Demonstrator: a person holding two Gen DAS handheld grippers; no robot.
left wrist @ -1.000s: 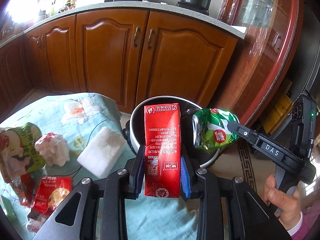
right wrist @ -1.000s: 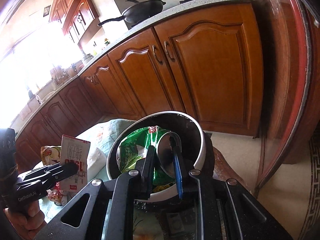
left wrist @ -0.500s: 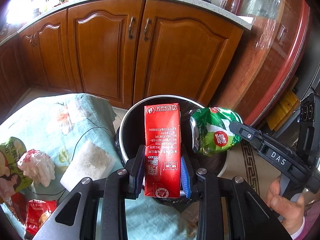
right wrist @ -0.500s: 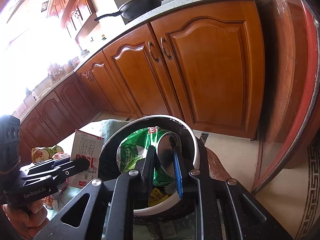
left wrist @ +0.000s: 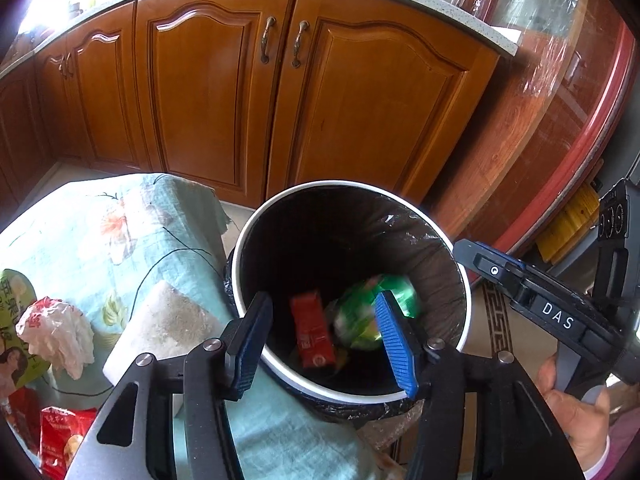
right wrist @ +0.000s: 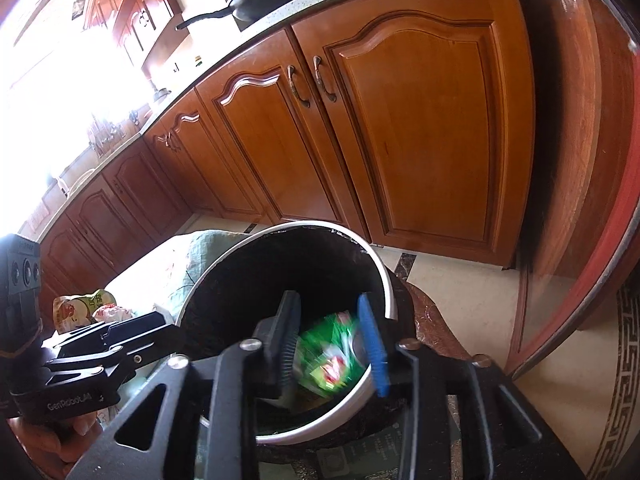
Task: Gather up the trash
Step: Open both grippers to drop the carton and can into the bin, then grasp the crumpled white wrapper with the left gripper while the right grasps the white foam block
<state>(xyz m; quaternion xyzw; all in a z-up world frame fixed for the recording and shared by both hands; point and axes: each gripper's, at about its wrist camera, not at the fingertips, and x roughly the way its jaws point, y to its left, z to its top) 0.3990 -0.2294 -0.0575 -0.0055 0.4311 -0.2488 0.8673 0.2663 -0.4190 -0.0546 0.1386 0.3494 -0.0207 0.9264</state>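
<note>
We hold both tongs over the trash bin, a round can with a white rim and a black liner, standing beside a low surface draped in a pale green floral cloth. Our left gripper is spread wide with nothing between its fingers, and so is our right gripper, its black and blue pads apart above the bin's mouth.

Down inside the bin lies the red carton, upright-ish against the liner; it carries white print, too small and blurred for us to read. Just beside it, to its right, sits the green snack bag, smeared by motion blur. From the right wrist view the same bag shows green with a red and white patch, its lettering unreadable.

The right tool's arm reads "DAS" in white letters. The left tool's arm, seen from the right wrist, reads "GenRobot.AI".

On the cloth are a white sponge-like block, a crumpled white wrapper with a red mark, a green packet with Chinese characters we cannot make out, and a red snack pouch at the lower left. Wooden cabinets stand behind.
</note>
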